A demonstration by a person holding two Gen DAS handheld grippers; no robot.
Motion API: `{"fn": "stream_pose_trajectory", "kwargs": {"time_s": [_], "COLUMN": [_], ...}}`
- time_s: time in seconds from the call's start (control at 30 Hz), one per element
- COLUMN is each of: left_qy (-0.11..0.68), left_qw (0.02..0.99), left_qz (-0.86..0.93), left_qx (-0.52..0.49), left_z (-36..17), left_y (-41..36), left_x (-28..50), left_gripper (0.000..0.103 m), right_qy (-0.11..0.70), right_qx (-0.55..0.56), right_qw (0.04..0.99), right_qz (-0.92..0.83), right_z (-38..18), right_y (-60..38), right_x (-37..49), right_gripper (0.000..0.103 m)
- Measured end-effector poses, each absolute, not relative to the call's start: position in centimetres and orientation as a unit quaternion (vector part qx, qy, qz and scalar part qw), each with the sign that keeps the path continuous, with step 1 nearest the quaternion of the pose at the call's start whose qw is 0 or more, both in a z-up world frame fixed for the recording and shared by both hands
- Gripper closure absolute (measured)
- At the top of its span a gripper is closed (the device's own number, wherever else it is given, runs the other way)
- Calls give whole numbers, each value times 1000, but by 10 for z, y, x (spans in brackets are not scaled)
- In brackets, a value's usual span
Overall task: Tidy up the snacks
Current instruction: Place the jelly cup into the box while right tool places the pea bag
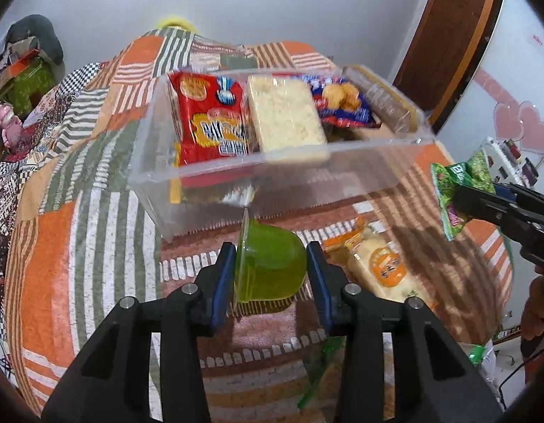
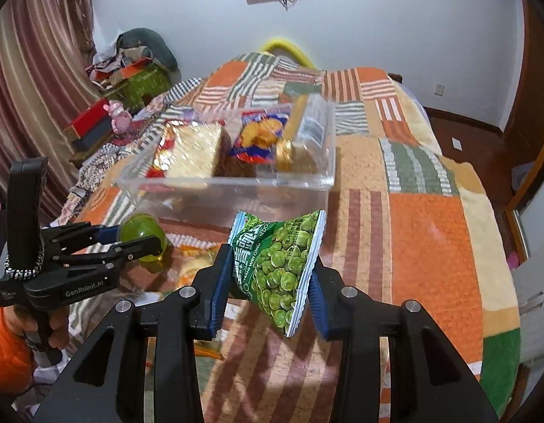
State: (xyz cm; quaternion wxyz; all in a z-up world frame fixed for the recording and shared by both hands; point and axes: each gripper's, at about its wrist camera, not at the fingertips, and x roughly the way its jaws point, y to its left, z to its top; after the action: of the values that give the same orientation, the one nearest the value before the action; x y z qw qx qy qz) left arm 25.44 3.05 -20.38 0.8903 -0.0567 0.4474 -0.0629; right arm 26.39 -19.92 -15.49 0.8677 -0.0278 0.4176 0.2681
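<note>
A clear plastic bin (image 1: 201, 179) stands on the patchwork bed and holds a red cracker pack (image 1: 210, 116), a pale rice cake pack (image 1: 286, 116), a blue cookie pack (image 1: 342, 100) and a brown biscuit sleeve (image 1: 381, 97). My left gripper (image 1: 272, 268) is shut on a green jelly cup (image 1: 272, 264), held above the bed just in front of the bin. My right gripper (image 2: 272, 278) is shut on a green pea packet (image 2: 282, 268), also in front of the bin (image 2: 236, 190). The left gripper (image 2: 138, 238) with the jelly cup (image 2: 143, 238) shows at left in the right wrist view.
An orange-labelled snack pack (image 1: 388, 268) lies on the bed (image 1: 78, 246) right of the jelly cup. A green wrapper (image 1: 321, 373) lies nearer me. Boxes and a pink toy (image 2: 118, 116) sit left of the bed; a door (image 1: 444, 35) is at right.
</note>
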Motion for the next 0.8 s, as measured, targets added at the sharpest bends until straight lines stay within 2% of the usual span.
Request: {"fn": "stream_pose_trajectory", "kwargs": {"time_s": [0.47,0.8], "left_qy": [379,377], "left_qw": [923,924], "left_qz": [-51,-38], "left_qx": [-50,-50], "left_z": [-146,-148], "left_y": [51,61], "left_x": [263,294], "left_gripper": [62,62], "right_qy": [376,374], "right_qx": [-24,-29], "right_qw": [878,880], "right_qz": [295,290], "right_z": [-134,-137], "right_y": [-163,-144], "right_x": [287,314], "right_gripper": [67,67]}}
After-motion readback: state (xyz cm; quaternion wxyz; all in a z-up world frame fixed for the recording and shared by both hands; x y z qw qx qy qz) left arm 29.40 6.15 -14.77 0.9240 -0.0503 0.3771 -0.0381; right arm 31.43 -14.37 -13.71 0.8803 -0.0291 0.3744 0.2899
